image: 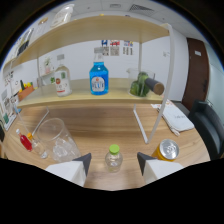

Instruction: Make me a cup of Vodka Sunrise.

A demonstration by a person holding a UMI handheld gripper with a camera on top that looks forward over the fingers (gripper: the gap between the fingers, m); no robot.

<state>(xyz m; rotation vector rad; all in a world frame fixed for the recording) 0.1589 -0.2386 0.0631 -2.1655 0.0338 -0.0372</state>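
A small clear bottle with a green cap point(114, 158) stands upright on the wooden table point(100, 122), between my two fingers with a gap at each side. My gripper point(114, 163) is open around it. Left of the fingers a large clear plastic cup point(56, 139) leans, with clear pieces inside it. Further left lies a small bottle of red liquid point(25, 142). A yellow can point(168, 149) stands just right of my right finger. On the shelf beyond are a blue bottle point(98, 78), a clear labelled bottle point(61, 81) and a dark green bottle point(145, 85) on its side.
A two-level wooden shelf point(75, 97) on thin white legs point(141, 127) spans the back of the table. Papers point(175, 117) lie at the right, with a black chair point(210, 125) past them. Small items sit at the shelf's left end.
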